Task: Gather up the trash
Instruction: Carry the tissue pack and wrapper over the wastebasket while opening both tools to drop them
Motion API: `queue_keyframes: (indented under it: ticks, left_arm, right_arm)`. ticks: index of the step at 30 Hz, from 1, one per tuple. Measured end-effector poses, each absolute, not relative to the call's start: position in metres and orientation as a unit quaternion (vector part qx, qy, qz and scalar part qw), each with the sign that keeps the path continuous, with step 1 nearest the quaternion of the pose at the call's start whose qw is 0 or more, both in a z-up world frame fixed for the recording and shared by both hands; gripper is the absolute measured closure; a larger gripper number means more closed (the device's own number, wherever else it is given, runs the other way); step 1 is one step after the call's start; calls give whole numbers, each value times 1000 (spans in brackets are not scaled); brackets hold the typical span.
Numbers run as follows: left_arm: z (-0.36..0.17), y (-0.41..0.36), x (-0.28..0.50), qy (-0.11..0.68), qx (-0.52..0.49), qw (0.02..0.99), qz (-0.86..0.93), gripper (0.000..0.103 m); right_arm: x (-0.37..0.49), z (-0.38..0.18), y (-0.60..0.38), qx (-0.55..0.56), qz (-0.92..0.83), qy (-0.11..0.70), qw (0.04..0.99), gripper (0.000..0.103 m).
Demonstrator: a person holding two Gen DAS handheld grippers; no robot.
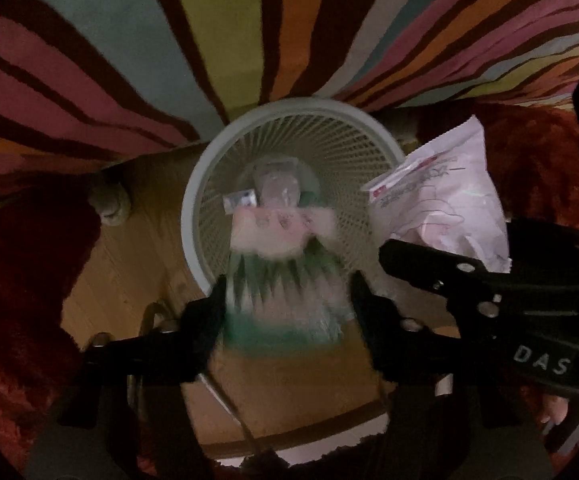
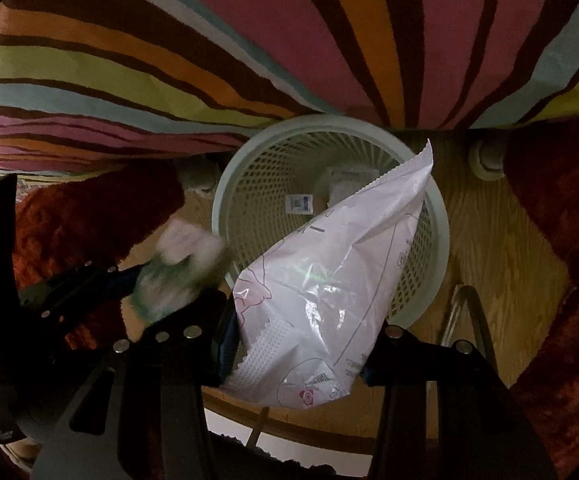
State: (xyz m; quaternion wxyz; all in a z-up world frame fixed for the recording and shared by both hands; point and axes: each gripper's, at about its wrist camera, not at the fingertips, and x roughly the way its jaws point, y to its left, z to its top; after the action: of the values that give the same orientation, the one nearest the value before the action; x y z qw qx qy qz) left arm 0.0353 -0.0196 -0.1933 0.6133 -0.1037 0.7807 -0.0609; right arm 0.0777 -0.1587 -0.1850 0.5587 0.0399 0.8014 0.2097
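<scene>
**Trash above the mesh wastebasket**

Trash in two pieces hangs over the white mesh wastebasket (image 1: 289,176), which stands on wood floor beside a striped cover (image 1: 129,60). My left gripper (image 1: 287,300) has its jaws apart; a blurred green-and-white wrapper (image 1: 285,280) lies between them over the basket's near rim, and I cannot tell whether the pads touch it. My right gripper (image 2: 295,354) is clamped on a white plastic bag (image 2: 329,280) whose serrated top reaches across the basket's mouth. Earlier trash lies on the basket's bottom.
</scene>
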Motion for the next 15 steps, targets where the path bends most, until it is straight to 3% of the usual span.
queue_keyframes:
  ticks: [1, 3, 4, 15]
  left_arm:
    - [-194, -19, 35, 782, -101, 612, -58, 29]
    - [-194, -17, 36, 782, -97, 613, -52, 24]
    - [-193, -17, 36, 783, -98, 613, -52, 23]
    - [-196, -9, 35, 785, -122, 606, -40, 23]
  right_arm:
    - [78, -188, -158, 40, 206, 804, 557, 41]
    - [79, -191, -161, 40, 189, 807, 558, 22]
    - [80, -191, -162, 46, 188, 808, 557, 19]
    - [81, -194, -167, 59, 174, 807, 561, 17]
